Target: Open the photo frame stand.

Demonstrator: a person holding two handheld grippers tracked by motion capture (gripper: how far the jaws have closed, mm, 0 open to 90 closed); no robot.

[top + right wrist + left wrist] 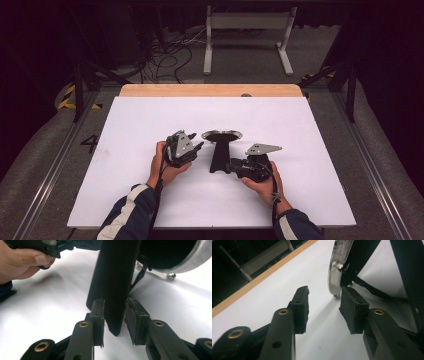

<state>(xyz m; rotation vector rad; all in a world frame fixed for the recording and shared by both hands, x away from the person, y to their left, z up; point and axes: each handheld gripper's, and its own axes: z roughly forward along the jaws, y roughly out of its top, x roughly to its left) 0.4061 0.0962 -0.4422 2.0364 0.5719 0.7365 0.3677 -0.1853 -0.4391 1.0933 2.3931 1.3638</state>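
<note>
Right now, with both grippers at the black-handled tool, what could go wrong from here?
The right gripper straddles the tip of the black handle, yet its pads look barely in contact, so the handle may slip free. The left gripper stands open close to the metal ring; a nudge could push the ring across the smooth white sheet instead of gripping it.

Dark navy sleeves (pixel 131 207) are showing white stripes; black grippers, left (pixel 198 146) and right (pixel 227 165), are wearing grey three-cornered plates, brass rivets.
</note>
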